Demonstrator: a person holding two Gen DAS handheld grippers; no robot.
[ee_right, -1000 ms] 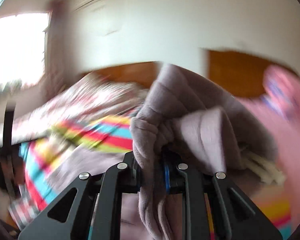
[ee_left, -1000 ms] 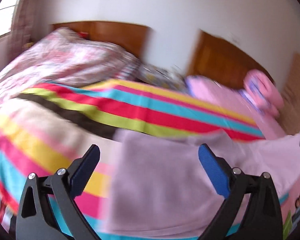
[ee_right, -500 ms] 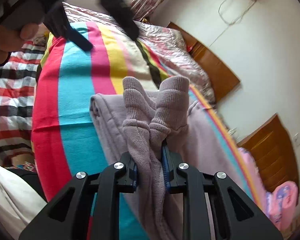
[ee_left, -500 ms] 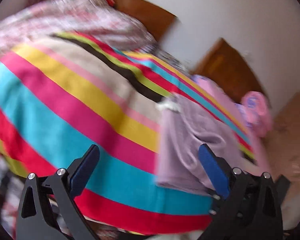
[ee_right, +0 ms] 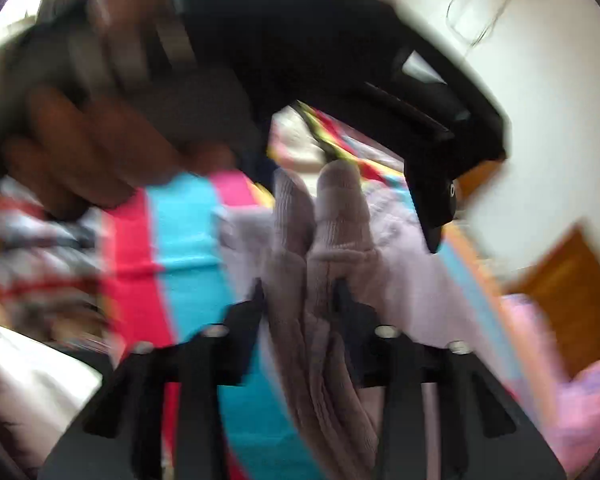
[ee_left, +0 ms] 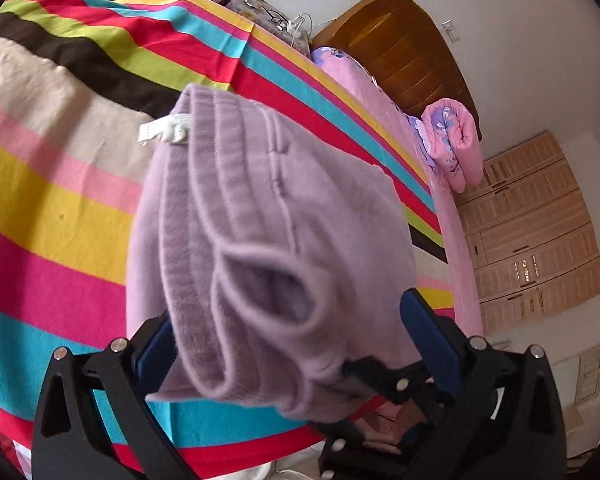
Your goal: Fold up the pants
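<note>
We have the soft lilac fleece pants [ee_left: 268, 216] lying doubled on the rainbow-striped bedspread [ee_left: 60, 184]. The right gripper [ee_right: 300, 296] is opening around the two ribbed cuffs [ee_right: 320, 216] (probably letting them drop onto the fold). The left gripper [ee_left: 288, 332] stands wide, gripping nothing, its jaws straddling the folded edge, likely to take it next.

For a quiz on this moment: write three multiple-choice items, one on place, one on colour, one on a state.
1. Where do the folded pants lie?
A. on the striped blanket
B. on the floor
C. in a wardrobe

2. What colour are the pants?
A. dark blue
B. lilac
C. green

3. What stands between the left gripper's jaws?
A. nothing
B. a pillow
C. the near end of the pants

Key: 1 A, stripes show on both sides of them. 2 B, pale purple fleece in both views. 3 C, the fabric fills the gap between the blue pads.
</note>
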